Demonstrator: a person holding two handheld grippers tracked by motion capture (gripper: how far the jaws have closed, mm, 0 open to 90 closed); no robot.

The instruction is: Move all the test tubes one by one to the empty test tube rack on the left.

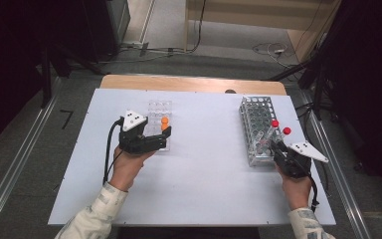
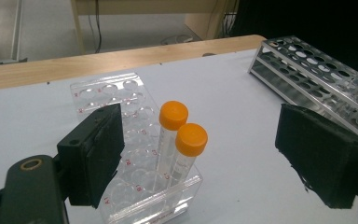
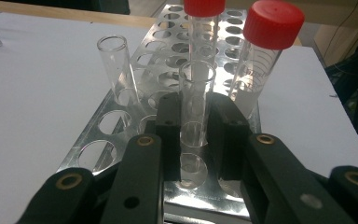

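Right claw [image 3: 193,140] closed on an open glass tube [image 3: 195,107] that stands upright in the near rows of the metal rack [image 3: 121,121]; its pads press the tube from both sides below the rim, with the jaws level and pointing along the rack from its near end. The tube's long axis is vertical, so the coming move is probably a straight lift out of its hole, since a tilt could jam the glass against the plate. Just behind the held tube stand two red-capped tubes [image 3: 272,28], and a second open tube [image 3: 114,70] stands to its left in the right gripper view; the lift has to pass close to these. In the high view the rack [image 1: 251,107] lies at the right side of the white bench [image 1: 204,184], with the right claw [image 1: 278,147] at its near end. The left claw [image 2: 200,154] stands wide open and holds nothing; two orange-capped tubes [image 2: 182,140] in a clear plastic rack [image 2: 121,93] stand between its pads without touching either. The right hand [image 1: 296,186] is plainly the nearer to the glass tube; the left hand [image 1: 127,167] is well apart from it, across the bench.
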